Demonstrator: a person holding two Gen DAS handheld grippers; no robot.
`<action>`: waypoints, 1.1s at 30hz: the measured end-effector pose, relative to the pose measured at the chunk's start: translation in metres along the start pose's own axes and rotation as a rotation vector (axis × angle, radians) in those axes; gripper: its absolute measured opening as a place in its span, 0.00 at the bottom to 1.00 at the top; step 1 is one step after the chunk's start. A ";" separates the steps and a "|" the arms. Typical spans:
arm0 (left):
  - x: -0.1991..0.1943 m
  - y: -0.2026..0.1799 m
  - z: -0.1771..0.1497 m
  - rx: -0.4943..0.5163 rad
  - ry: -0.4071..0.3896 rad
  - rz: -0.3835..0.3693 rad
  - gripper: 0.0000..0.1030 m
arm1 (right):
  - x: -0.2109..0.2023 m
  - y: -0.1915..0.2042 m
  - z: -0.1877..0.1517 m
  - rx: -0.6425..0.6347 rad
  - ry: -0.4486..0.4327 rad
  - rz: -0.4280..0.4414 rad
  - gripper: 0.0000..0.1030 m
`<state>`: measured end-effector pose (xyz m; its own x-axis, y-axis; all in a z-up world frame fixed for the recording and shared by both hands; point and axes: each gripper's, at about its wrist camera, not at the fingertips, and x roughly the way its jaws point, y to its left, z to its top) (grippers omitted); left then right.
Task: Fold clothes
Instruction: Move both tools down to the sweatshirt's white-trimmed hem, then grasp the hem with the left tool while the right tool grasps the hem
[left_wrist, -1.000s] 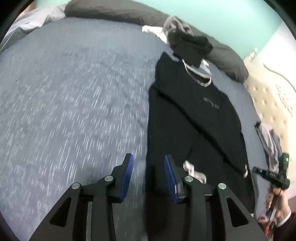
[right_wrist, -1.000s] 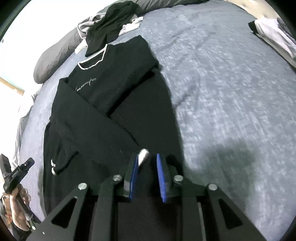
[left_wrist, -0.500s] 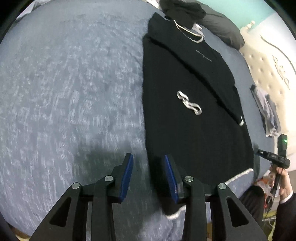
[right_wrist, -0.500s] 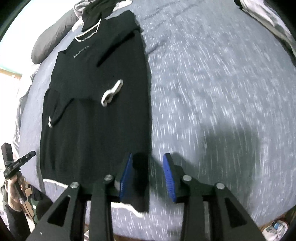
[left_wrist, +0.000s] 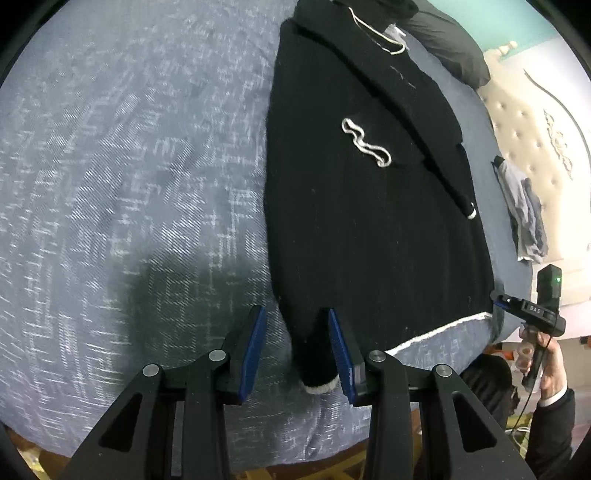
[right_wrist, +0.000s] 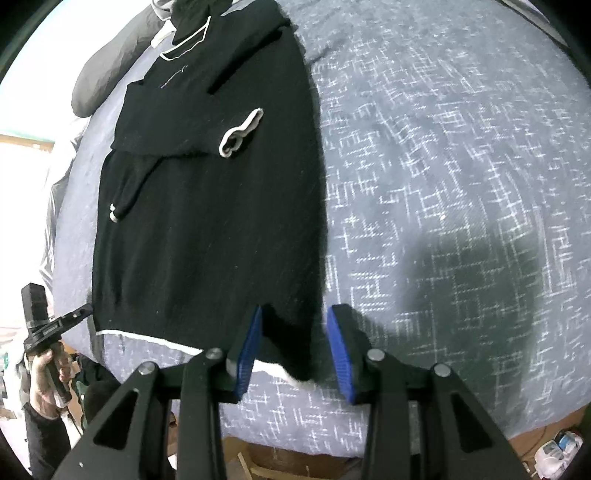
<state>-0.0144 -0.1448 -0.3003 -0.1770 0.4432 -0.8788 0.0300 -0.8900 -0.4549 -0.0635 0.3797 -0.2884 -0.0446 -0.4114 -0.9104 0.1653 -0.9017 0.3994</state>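
Left tongs (left_wrist: 295, 347): spread, bracketing the hem corner at lower centre, placed to pinch it.
Sweater (left_wrist: 369, 221): flat on the bed (left_wrist: 129, 166), sleeves crossed over its front.
Right tongs (right_wrist: 293, 345): spread, bracketing the opposite hem corner (right_wrist: 299, 354).

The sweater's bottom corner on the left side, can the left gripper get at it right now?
Probably yes. The left gripper is open with that hem corner of the black sweater already between its fingers, and nothing lies over it on the bed.
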 end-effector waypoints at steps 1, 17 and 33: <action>0.001 -0.001 -0.001 -0.002 0.002 -0.007 0.37 | 0.001 0.000 -0.001 0.000 0.003 0.003 0.36; 0.009 -0.009 -0.015 0.010 0.027 -0.038 0.21 | 0.013 0.018 -0.016 -0.046 0.020 0.029 0.36; -0.045 -0.049 -0.004 0.130 -0.077 -0.014 0.06 | -0.031 0.049 -0.005 -0.161 -0.107 0.073 0.05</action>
<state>-0.0037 -0.1207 -0.2396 -0.2517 0.4502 -0.8567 -0.0992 -0.8925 -0.4399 -0.0493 0.3494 -0.2411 -0.1301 -0.4943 -0.8595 0.3271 -0.8397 0.4334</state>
